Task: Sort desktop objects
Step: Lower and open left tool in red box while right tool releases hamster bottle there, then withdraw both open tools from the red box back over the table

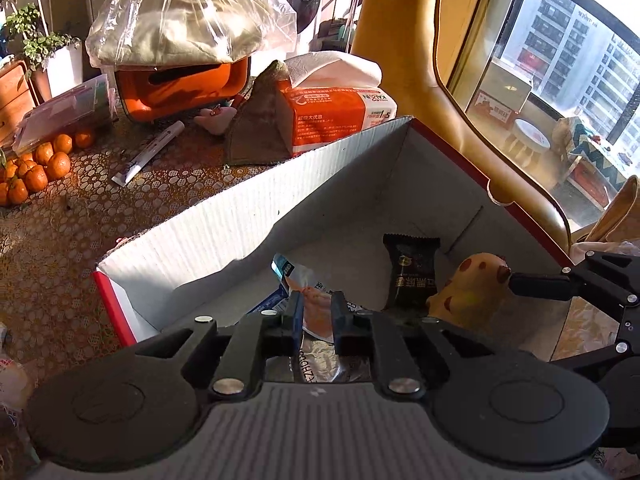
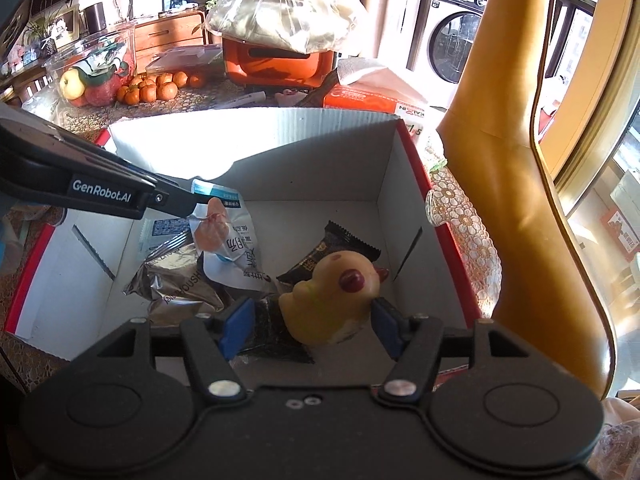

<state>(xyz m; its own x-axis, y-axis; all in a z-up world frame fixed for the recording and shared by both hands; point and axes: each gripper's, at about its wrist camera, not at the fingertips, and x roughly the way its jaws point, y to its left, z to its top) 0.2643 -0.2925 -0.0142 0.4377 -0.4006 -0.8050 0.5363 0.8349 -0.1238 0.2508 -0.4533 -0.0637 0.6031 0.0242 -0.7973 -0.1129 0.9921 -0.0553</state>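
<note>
**Both jaws over the carton, toy and packets lying inside**

The right gripper (image 2: 310, 322) hangs over the red-edged white cardboard box (image 2: 256, 136), its jaws standing wide; between them, low in the right wrist view, lies a yellow duck-shaped toy (image 2: 328, 296) with dark red spots and a red beak, its rounded body glossy and sunlit; the blue pad on the toy's right sits just beside it and the left pad stands clear, so nothing is gripped. Just beyond the toy and partly under it lies a black snack packet (image 2: 344, 242) with a crimped edge and gold print.

The left gripper (image 1: 316, 312) has its jaws only slightly apart; seen through the narrow gap is a white and blue packet (image 1: 316, 280) bearing a pinkish picture, but whether the pads press on it cannot be told from here; in the right wrist view the left gripper's tip meets the packet's upper corner. Nearer than that packet, beneath the jaws, lies a crumpled silver foil packet (image 2: 176, 284).

Beyond the box, on the patterned bench (image 1: 60, 240), stand an orange tissue pack (image 1: 336, 116) and a heap of oranges (image 1: 40, 164).
</note>
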